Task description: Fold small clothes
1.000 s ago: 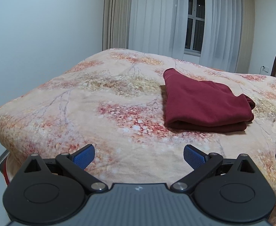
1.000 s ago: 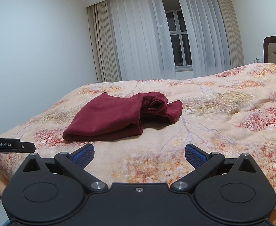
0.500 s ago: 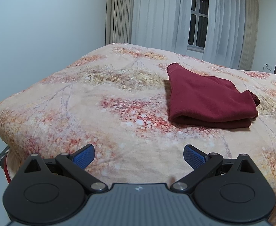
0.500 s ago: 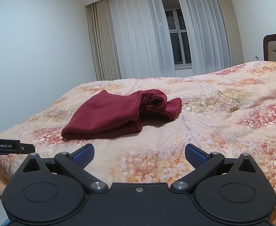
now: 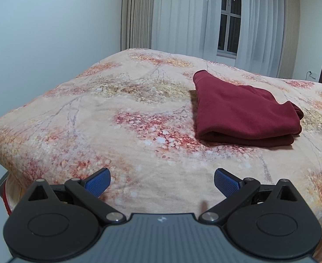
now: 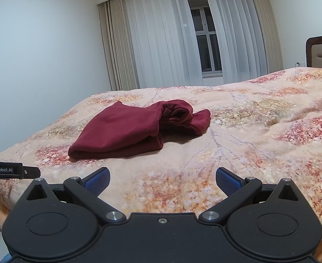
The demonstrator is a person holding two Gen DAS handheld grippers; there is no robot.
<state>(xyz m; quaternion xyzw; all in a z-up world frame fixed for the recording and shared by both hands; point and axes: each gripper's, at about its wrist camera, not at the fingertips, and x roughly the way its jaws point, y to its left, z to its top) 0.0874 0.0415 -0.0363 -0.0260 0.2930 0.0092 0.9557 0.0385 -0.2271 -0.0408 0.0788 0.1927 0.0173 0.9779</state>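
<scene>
While both grippers hang over the near edge of the bed [image 5: 117,118], neither touches anything; my left gripper [image 5: 162,182] has its blue pads [image 5: 98,180] spread wide apart with only blanket between them, and my right gripper [image 6: 162,180] stands just as wide, its pads [image 6: 226,180] clear of the cloth; the garment [image 5: 244,111], dark red and folded into a thick wad, lies flat on the blanket ahead and to the right of the left gripper, well apart from it; from the right wrist the same garment [image 6: 125,131] sits ahead and to the left, its folded edge toward me and a bunched, open end rising at the far right side; bare blanket runs on every side of it, widest to the left in the left view and to the right in the right view; the bed's corner drops off at the left, beside the wall [image 5: 51,32]; curtains [image 6: 165,43] and a window [image 6: 207,41] stand beyond the far edge; a headboard [image 6: 321,50] shows at far right; the left device's tip [image 6: 11,170] pokes in at the right view's left edge.
</scene>
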